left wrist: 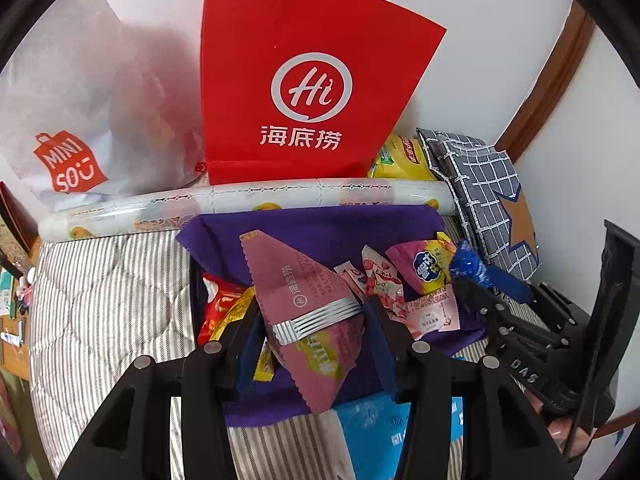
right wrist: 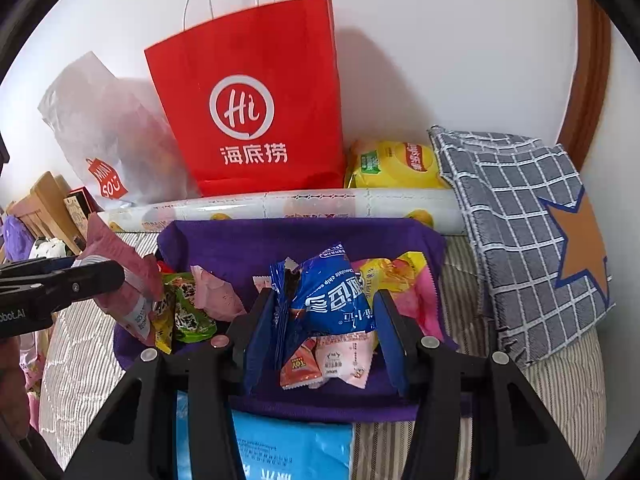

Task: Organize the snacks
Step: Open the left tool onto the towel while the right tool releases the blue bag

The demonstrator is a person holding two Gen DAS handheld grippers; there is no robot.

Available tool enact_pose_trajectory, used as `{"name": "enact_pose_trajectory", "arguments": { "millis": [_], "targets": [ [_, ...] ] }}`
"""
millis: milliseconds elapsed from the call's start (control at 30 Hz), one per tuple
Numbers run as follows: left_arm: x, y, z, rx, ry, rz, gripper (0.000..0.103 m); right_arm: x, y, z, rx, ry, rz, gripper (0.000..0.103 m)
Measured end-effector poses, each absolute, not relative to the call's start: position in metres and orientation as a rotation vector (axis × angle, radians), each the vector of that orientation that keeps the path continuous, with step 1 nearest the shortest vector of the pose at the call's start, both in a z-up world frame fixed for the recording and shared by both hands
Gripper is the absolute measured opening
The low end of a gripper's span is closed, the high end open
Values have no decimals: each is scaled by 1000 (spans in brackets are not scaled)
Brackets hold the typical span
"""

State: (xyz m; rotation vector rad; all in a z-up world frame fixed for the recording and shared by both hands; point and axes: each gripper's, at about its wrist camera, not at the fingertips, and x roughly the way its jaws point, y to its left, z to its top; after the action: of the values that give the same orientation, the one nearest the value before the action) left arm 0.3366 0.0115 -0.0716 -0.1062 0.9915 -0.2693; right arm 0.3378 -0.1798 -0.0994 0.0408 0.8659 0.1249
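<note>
Snacks point(right wrist: 200, 312) crowd a purple cloth point(right wrist: 304, 236) on striped bedding point(left wrist: 112, 292); left tool point(left wrist: 312, 320) grips a pink packet point(left wrist: 304, 300), right tool point(right wrist: 324, 312) a blue one point(right wrist: 328, 292).

I'm seeing the snack packets point(right wrist: 320, 308) lying on the cloth point(right wrist: 304, 240) spread on the bed point(right wrist: 80, 360). Behind the cloth a roll point(right wrist: 280, 206) is lying crosswise; behind it the paper bag point(right wrist: 256, 112) is standing against the wall, chips bag point(right wrist: 394, 166) at its right.

Red paper bag point(right wrist: 248, 92): matt. Pink snack packet point(left wrist: 308, 308): crinkled glossy foil. Blue cookie packet point(right wrist: 332, 296): shiny plastic film. Purple cloth bin point(right wrist: 296, 240): soft, matt. At 3 o'clock, checked cushion point(right wrist: 516, 232): coarse woven fabric. Bed cover point(left wrist: 108, 292): striped quilted cotton.
</note>
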Motion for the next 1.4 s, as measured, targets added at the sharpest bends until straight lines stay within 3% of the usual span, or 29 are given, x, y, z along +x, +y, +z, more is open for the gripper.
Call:
{"name": "enact_pose_trajectory", "arguments": {
  "millis": [733, 1400],
  "targets": [
    [383, -5, -90, -142, 995, -322, 47, 373, -173, -154, 23, 978, 161, 50],
    [394, -16, -113, -145, 1040, -347, 47, 375, -171, -160, 15, 986, 197, 50]
  ]
}}
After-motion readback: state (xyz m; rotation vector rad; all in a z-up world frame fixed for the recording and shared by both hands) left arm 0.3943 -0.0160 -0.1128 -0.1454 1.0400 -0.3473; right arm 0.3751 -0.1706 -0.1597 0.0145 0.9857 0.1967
